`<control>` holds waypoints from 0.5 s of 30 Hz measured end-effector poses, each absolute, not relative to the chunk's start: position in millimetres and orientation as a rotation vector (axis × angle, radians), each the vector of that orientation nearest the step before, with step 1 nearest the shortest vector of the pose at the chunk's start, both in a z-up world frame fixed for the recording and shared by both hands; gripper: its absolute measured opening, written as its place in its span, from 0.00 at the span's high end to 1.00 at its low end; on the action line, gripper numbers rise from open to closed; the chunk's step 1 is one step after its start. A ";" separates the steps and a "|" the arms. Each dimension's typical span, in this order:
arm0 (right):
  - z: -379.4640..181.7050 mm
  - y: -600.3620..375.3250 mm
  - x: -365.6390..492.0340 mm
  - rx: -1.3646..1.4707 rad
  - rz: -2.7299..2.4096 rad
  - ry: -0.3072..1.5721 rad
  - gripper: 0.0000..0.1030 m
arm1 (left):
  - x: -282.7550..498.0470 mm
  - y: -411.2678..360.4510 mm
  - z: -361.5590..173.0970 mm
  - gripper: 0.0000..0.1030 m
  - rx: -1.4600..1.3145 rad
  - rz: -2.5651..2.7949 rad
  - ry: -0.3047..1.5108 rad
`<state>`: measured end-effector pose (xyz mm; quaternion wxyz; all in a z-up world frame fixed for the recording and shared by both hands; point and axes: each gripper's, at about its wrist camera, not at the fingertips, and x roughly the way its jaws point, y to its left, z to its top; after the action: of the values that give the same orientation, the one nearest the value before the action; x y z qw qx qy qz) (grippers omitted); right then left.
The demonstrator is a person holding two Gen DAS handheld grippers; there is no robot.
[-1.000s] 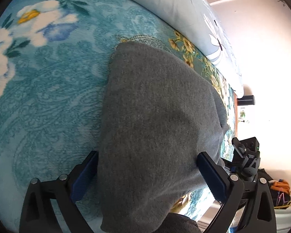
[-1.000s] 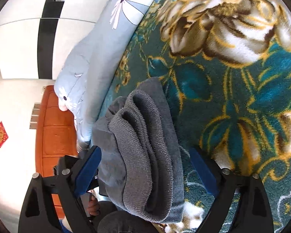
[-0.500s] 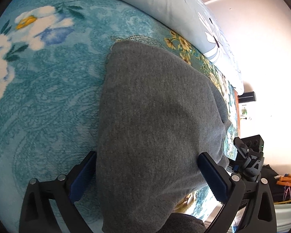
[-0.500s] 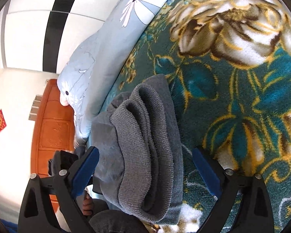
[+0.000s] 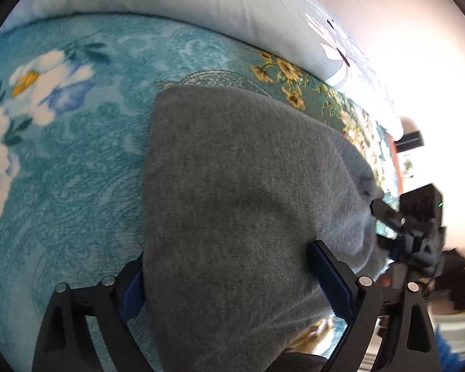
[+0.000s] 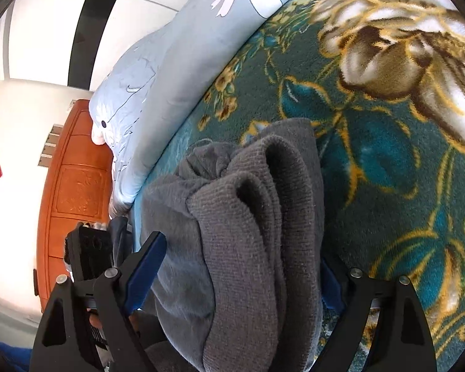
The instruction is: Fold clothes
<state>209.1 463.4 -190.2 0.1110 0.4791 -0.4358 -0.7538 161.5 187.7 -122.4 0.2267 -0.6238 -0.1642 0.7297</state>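
Observation:
A folded grey knit garment (image 5: 238, 204) lies on a teal floral blanket (image 5: 77, 167). My left gripper (image 5: 229, 276) stands open, its jaws on either side of the garment's near end. In the right wrist view the garment (image 6: 251, 235) shows its stacked ribbed folds. My right gripper (image 6: 238, 266) is open too, straddling that end, with cloth filling the gap. The right gripper also shows at the garment's far side in the left wrist view (image 5: 412, 226), and the left one appears at the left of the right wrist view (image 6: 90, 251).
A pale blue quilt with white flowers (image 5: 183, 3) runs along the far edge of the blanket (image 6: 387, 142) and shows again in the right wrist view (image 6: 176, 62). An orange wooden headboard (image 6: 74, 186) stands beyond it, by white walls.
Both grippers have moved a little forward along the garment, and both cameras have tilted up slightly. The jaws stay open. The garment has not shifted on the blanket.

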 end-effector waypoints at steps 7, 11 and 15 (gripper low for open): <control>-183.5 454.8 214.7 1.479 -2.256 -1.292 0.38 | 170.1 183.3 -108.9 0.33 -1.730 2.076 -0.417; -177.1 451.7 214.6 1.548 -2.281 -1.285 0.53 | 171.7 190.2 -94.0 0.48 -1.720 2.121 -0.329; -159.4 448.0 213.8 1.559 -2.306 -1.249 0.60 | 174.7 192.1 -76.4 0.60 -1.692 2.154 -0.285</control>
<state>213.8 448.0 -159.4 0.0454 0.5104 -0.4090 -0.7550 174.7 192.1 -76.4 0.1925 -0.6028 -0.1017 0.7676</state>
